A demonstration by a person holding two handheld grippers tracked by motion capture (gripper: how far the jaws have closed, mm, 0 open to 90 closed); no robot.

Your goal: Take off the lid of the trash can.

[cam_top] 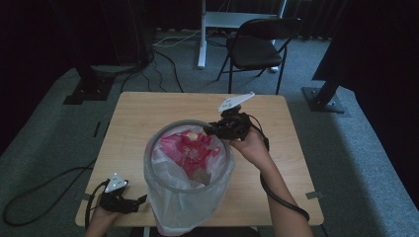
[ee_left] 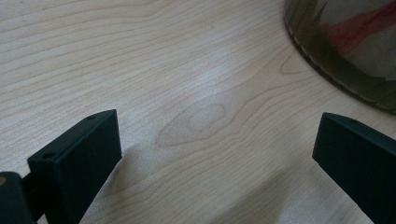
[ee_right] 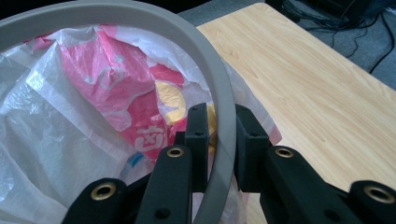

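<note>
Pale wood-grain tabletop point(cam_top: 276, 138), grey round plastic rim point(ee_right: 219, 93), translucent white bin liner point(cam_top: 178, 207), pink-and-white printed plastic bag point(ee_right: 116, 88) (a yellow patch inside), black tool point(ee_right: 221, 140) jaws.

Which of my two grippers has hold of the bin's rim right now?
The right gripper: its jaws are closed on the grey rim of the bin. The left gripper rests open on the table beside the bin, holding nothing.

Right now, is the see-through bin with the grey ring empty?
Not empty. The clear bin with its grey ring holds a crumpled pink and white plastic bag.
</note>
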